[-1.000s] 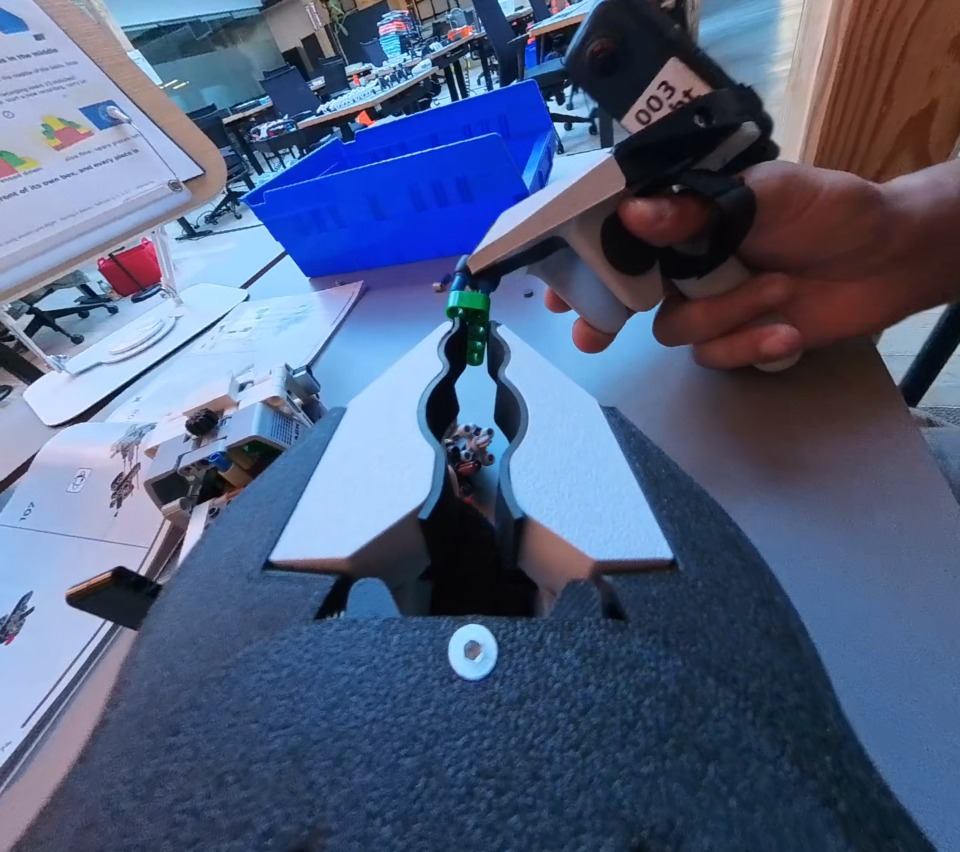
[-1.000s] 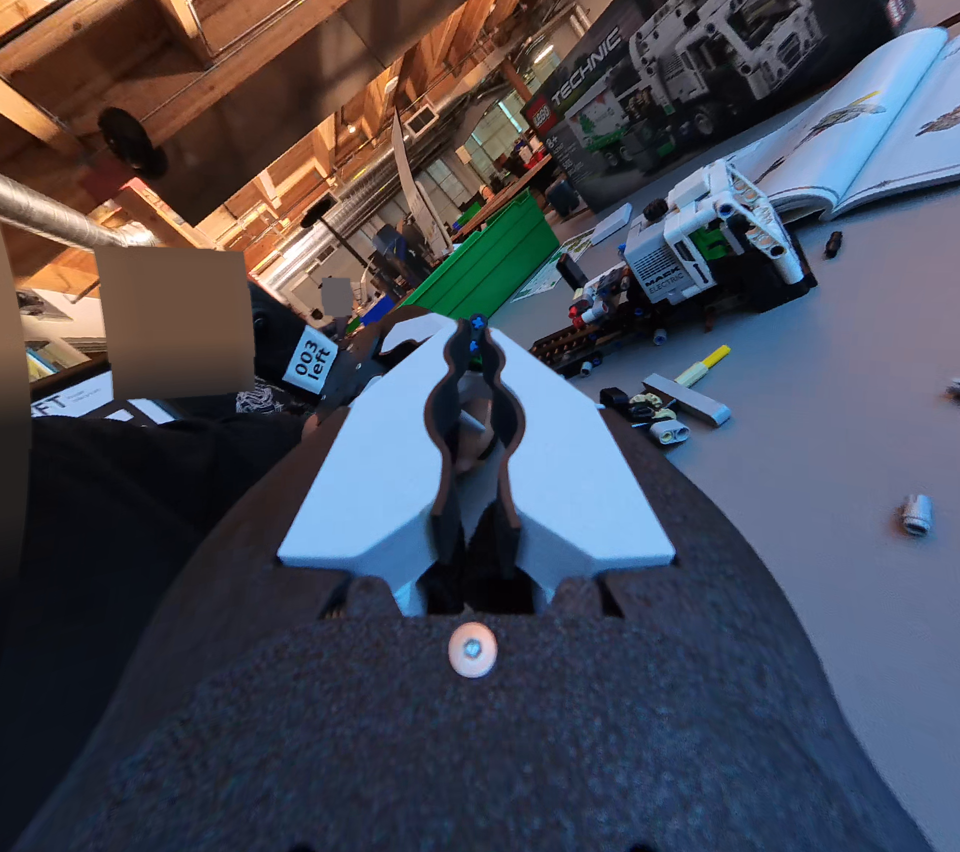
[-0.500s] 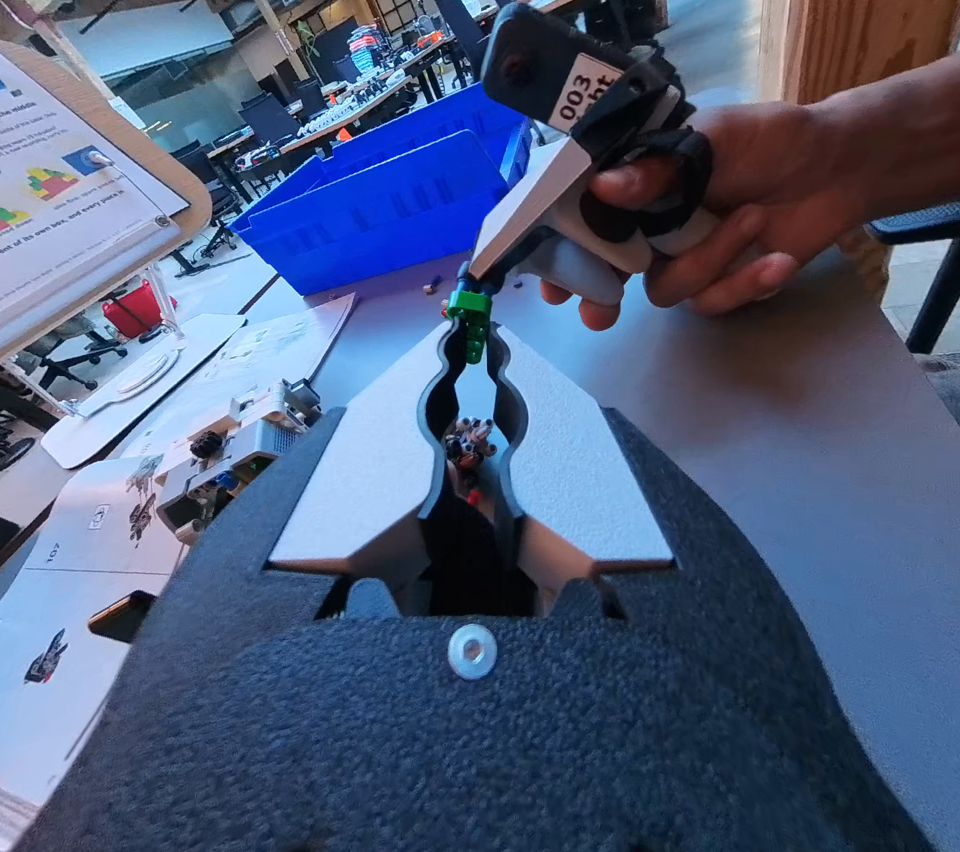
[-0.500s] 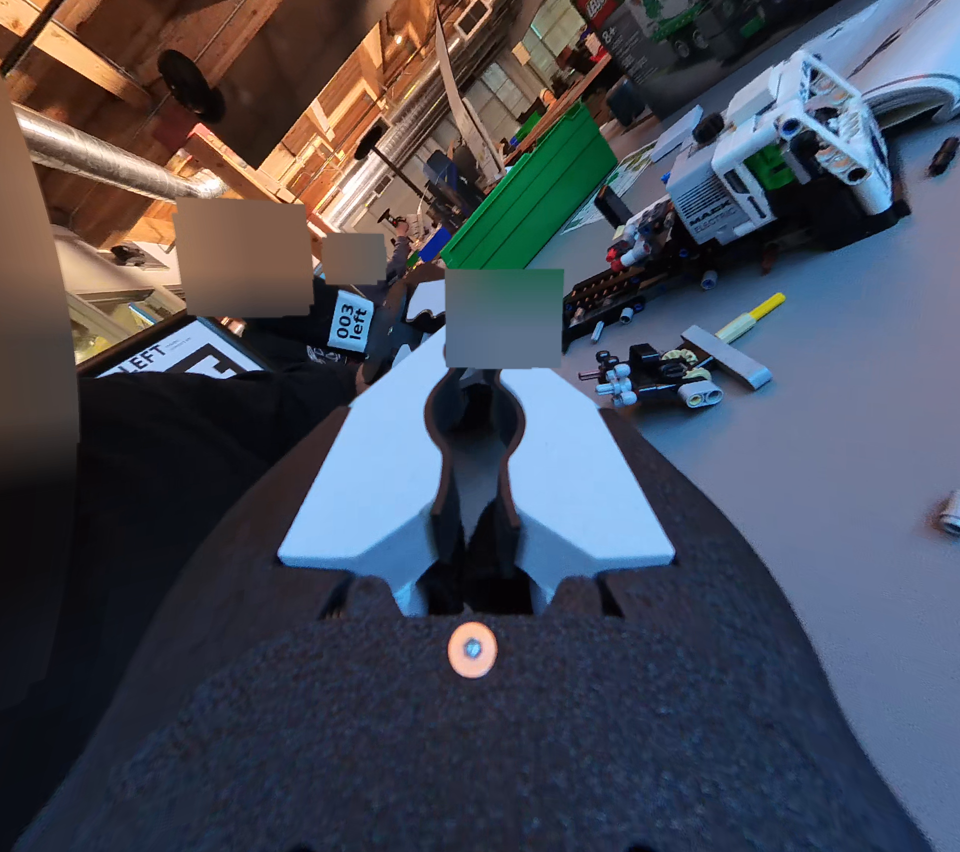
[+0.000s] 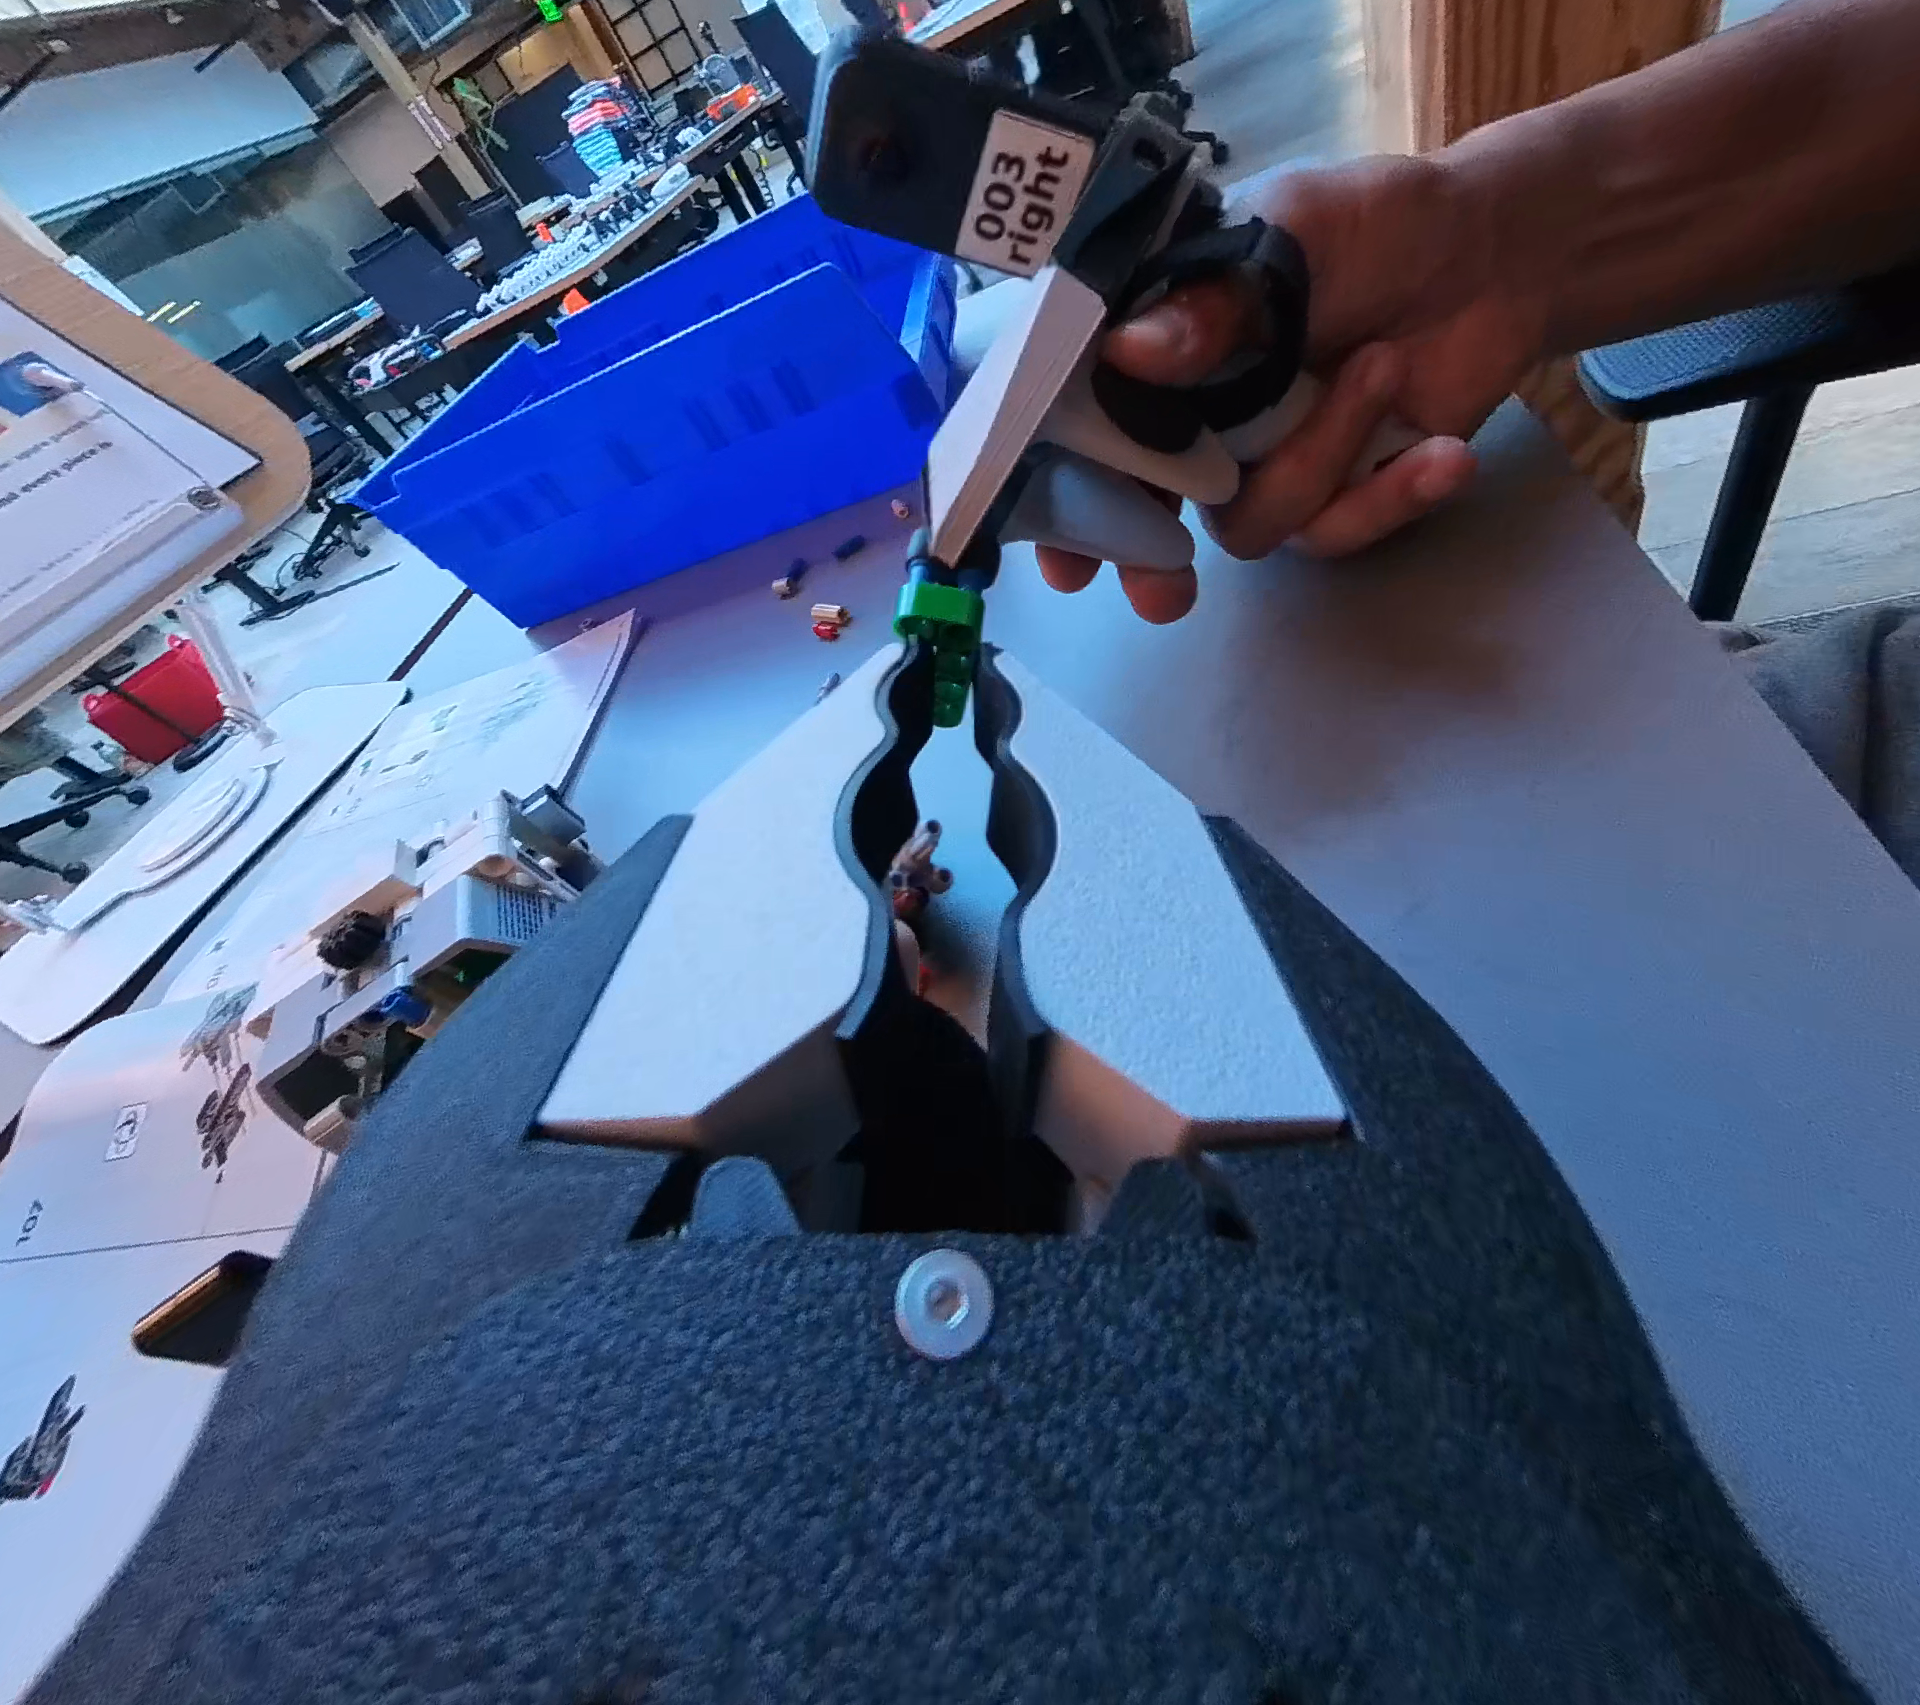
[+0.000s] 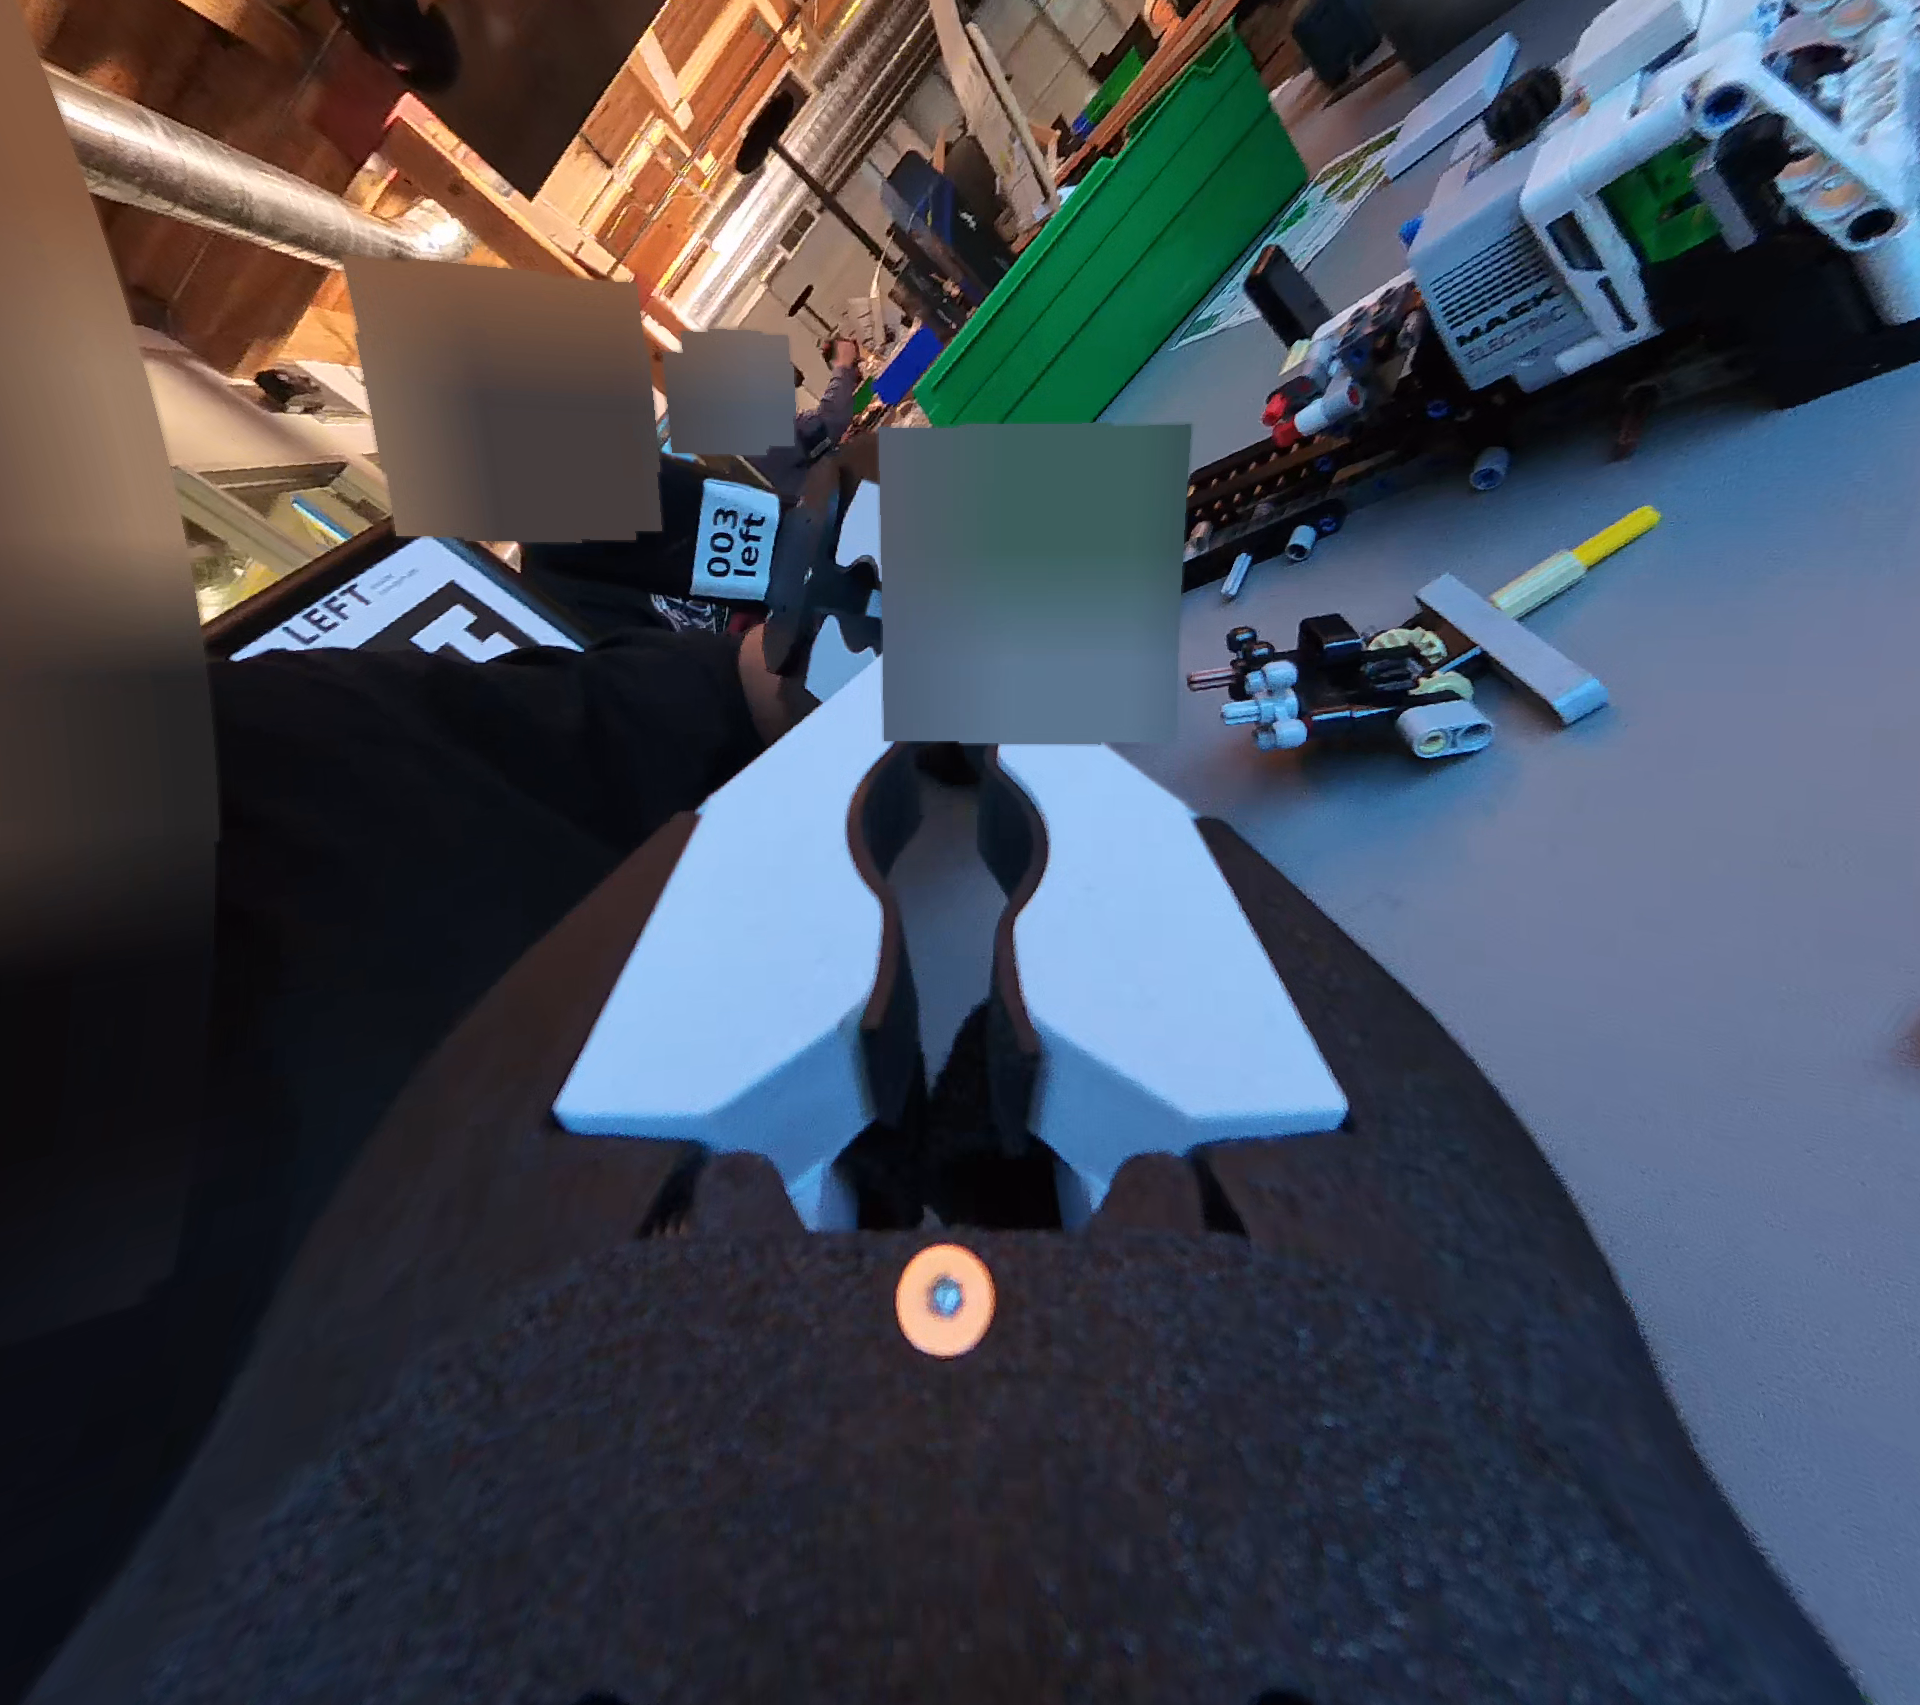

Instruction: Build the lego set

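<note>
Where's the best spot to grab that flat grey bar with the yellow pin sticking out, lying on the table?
Take the grey bar across its two long edges near the middle, coming straight down from above. It lies flat, so only those narrow sides offer a pinch, and the middle likely keeps the claw off the yellow pin and the small black assembly alongside.

The grey surface (image 6: 1558,928) carries a white truck model (image 6: 1621,221); loose parts (image 6: 1351,689) lie near it, a green bin (image 6: 1122,253) behind.
</note>
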The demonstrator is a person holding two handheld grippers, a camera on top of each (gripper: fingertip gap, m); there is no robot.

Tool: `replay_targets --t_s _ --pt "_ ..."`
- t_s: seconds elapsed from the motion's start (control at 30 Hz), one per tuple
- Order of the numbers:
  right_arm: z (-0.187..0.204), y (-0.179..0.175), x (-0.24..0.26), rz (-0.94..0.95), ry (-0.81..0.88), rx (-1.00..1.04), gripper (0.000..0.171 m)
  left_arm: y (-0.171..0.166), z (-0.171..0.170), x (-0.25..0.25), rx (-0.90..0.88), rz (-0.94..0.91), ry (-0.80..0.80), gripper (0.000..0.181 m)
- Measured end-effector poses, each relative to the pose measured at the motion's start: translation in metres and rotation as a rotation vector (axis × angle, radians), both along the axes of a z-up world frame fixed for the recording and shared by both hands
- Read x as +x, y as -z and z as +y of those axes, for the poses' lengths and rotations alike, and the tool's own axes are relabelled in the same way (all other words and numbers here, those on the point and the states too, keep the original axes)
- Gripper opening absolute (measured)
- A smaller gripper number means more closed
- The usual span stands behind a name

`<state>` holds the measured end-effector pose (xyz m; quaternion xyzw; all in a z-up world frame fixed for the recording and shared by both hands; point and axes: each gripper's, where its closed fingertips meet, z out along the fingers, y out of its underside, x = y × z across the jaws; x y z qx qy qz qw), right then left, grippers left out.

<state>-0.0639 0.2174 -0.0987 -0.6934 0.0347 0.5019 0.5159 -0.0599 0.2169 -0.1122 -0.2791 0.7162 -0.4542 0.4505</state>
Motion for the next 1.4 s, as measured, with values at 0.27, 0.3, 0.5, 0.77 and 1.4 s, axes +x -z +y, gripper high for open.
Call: replay_targets --t_s 0.27,0.3,0.5,0.77,1.4 --pt "-0.003 0.008 -0.005 -0.057 -0.038 -0.032 0.003 0.009 -0.003 -0.004 0.058 0.031 0.057 0.005" --pt "-0.003 0.010 -0.006 -0.062 -0.042 -0.039 0.003 0.010 -0.003 -0.005 0.065 0.036 0.059 0.005" --pt "-0.005 0.016 -0.010 -0.113 -0.069 -0.056 0.002 0.016 -0.004 -0.009 0.098 0.057 0.082 0.005" --pt "-0.008 0.024 -0.014 -0.135 -0.130 -0.103 0.002 0.025 -0.008 -0.011 0.151 0.083 0.139 0.005" --pt "-0.012 0.017 -0.018 -0.064 -0.179 -0.091 0.002 0.019 -0.015 -0.014 0.101 0.075 0.164 0.005"
